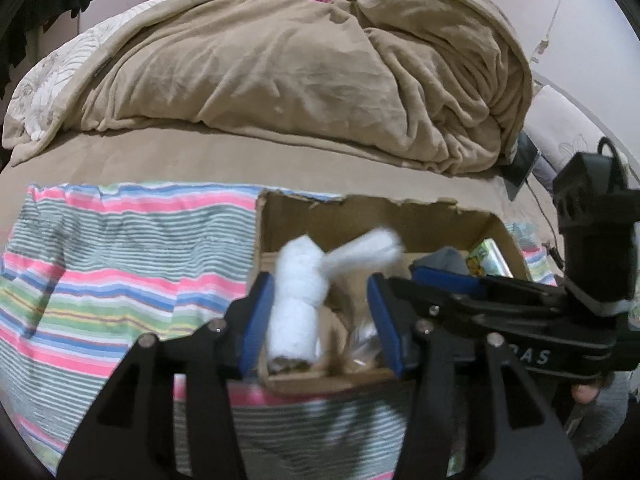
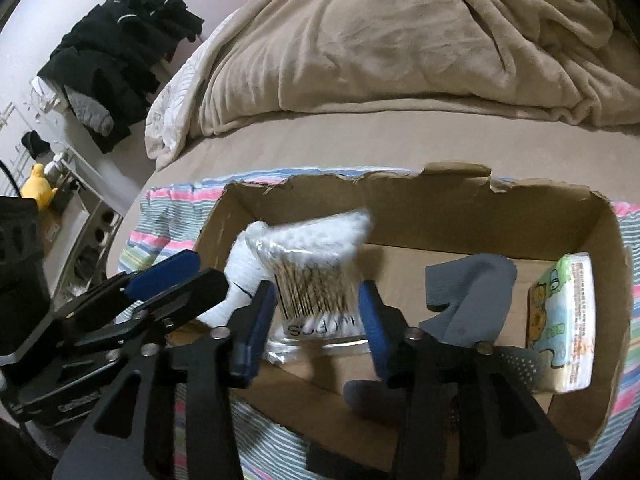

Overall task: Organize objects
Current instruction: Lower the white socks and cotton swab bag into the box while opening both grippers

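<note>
An open cardboard box (image 2: 440, 208) sits on a striped cloth (image 1: 120, 280) on the bed. My left gripper (image 1: 320, 320) hangs over the box's left end with its blue pads apart. A rolled white towel (image 1: 296, 312) stands between them, against the left pad and clear of the right one. My right gripper (image 2: 316, 320) is open just beside it. A clear pack of cotton swabs (image 2: 316, 276), blurred, lies between its pads over the box floor, with small gaps on both sides. A grey sock (image 2: 472, 288) and a tissue pack (image 2: 560, 320) lie at the box's right end.
A heaped beige blanket (image 1: 300, 80) covers the bed behind the box. Black clothes (image 2: 112, 60) hang at the far left, above a shelf with a yellow toy (image 2: 38, 188). A dark device with a cable (image 1: 524, 160) lies on the bed at the right.
</note>
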Demonstrator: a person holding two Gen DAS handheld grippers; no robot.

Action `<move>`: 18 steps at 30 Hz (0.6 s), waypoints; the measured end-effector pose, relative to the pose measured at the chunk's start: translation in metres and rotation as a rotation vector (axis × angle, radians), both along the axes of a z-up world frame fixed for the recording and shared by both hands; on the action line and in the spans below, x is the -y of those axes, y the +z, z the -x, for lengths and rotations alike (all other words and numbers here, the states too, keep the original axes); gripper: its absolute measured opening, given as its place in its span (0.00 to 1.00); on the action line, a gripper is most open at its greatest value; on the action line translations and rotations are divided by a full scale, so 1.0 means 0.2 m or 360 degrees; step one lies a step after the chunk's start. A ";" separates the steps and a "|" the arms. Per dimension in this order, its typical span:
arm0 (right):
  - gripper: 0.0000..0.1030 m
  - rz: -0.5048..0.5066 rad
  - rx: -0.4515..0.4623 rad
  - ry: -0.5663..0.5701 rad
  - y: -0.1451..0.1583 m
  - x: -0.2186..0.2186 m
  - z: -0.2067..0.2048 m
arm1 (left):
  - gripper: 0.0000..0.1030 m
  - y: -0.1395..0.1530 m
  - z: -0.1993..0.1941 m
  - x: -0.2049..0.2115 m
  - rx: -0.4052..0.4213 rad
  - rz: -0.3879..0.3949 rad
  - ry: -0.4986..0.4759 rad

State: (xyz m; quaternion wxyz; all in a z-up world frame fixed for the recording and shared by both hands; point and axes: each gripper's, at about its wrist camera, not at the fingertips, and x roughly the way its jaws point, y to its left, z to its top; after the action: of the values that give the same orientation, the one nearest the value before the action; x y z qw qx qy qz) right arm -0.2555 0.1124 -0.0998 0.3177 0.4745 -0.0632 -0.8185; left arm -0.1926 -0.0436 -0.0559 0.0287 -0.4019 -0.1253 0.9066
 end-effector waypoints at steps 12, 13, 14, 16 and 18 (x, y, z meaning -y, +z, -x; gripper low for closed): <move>0.63 -0.0051 -0.0188 -0.0147 0.21 -0.22 -0.19 | 0.63 0.14 -0.22 0.01 -0.0066 0.0043 0.0068; 0.64 -0.0059 -0.0211 -0.0160 0.23 -0.24 -0.21 | 0.63 0.14 -0.24 0.00 -0.0069 0.0046 0.0067; 0.66 -0.0068 -0.0234 -0.0170 0.25 -0.27 -0.23 | 0.63 0.15 -0.25 -0.01 -0.0071 0.0046 0.0065; 0.71 -0.0081 -0.0270 -0.0182 0.28 -0.31 -0.27 | 0.63 0.17 -0.29 -0.02 -0.0079 0.0044 0.0051; 0.72 -0.0089 -0.0292 -0.0192 0.31 -0.34 -0.32 | 0.63 0.19 -0.33 -0.04 -0.0086 0.0049 0.0043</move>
State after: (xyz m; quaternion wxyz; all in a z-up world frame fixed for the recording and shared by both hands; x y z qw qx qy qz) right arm -0.1923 0.1809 -0.0384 0.2588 0.4016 -0.0394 -0.8776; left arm -0.1269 -0.0358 -0.0182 0.0136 -0.3758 -0.1159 0.9193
